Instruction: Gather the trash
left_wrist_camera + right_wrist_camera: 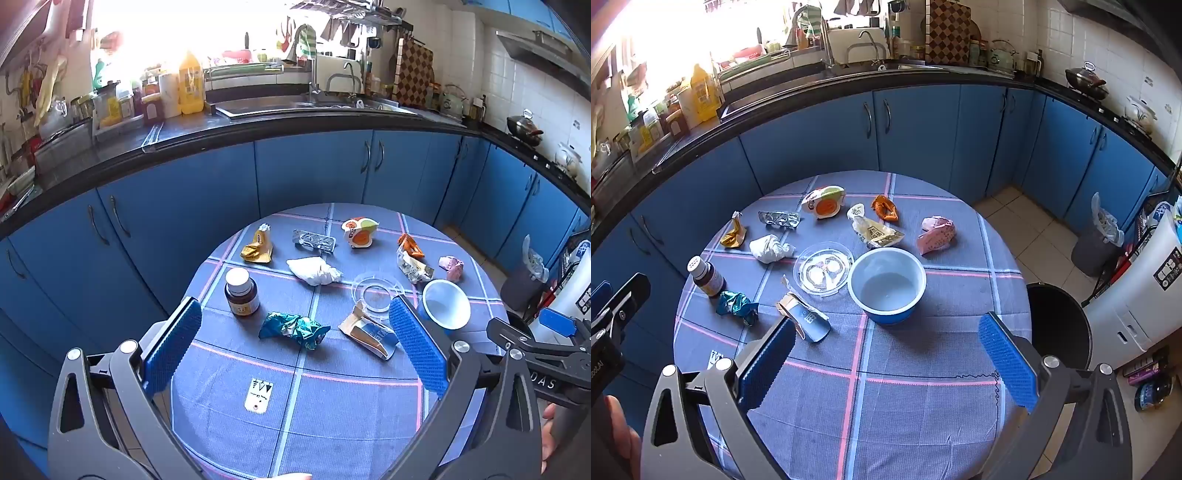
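Note:
Trash lies scattered on a round table with a blue checked cloth (332, 398) (916, 387): a teal foil wrapper (293, 328) (736, 306), a torn carton piece (369, 330) (805, 319), a white tissue ball (312, 271) (770, 248), a yellow wrapper (257, 246) (734, 232), a blister pack (314, 239) (778, 218), an orange wrapper (410, 244) (884, 208), a pink wrapper (452, 266) (936, 232). My left gripper (295, 350) is open and empty above the near side. My right gripper (886, 354) is open and empty, in front of the blue bowl (886, 284).
A brown pill bottle (242, 291) (707, 277), a clear plastic lid (376, 291) (823, 267) and a white card (259, 396) are also on the table. A black bin (1058, 325) stands right of the table. Blue cabinets and a dark counter (295, 129) lie behind.

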Tool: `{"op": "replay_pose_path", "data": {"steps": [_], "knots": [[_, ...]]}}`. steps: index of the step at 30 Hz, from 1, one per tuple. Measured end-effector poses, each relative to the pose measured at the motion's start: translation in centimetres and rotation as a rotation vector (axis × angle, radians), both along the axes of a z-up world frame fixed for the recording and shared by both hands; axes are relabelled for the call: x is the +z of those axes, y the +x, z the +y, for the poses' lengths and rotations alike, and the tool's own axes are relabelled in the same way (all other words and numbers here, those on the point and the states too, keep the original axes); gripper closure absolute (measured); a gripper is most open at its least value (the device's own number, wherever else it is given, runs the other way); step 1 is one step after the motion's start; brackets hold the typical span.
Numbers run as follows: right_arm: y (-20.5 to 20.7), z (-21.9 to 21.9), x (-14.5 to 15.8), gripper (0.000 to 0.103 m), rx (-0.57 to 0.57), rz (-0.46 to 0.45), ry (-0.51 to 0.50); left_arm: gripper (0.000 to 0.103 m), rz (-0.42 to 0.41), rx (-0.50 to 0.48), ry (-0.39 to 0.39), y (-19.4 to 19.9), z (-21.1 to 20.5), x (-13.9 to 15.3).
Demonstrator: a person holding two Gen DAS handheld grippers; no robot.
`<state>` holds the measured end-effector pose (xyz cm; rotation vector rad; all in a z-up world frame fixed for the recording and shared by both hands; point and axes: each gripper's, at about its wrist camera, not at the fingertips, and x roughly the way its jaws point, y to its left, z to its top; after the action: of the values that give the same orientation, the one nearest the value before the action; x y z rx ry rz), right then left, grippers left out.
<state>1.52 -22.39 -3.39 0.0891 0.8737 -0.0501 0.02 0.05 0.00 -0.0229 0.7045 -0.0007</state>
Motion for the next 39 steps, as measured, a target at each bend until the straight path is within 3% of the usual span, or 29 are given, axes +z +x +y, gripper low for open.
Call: {"op": "replay_pose_path", "data": {"steps": [39], "knots": [[-0.06, 0.41, 0.39, 0.006, 0.005, 0.004, 0.006, 0.003, 0.005, -0.004, -0.009, 0.2, -0.17, -0.67]]}}
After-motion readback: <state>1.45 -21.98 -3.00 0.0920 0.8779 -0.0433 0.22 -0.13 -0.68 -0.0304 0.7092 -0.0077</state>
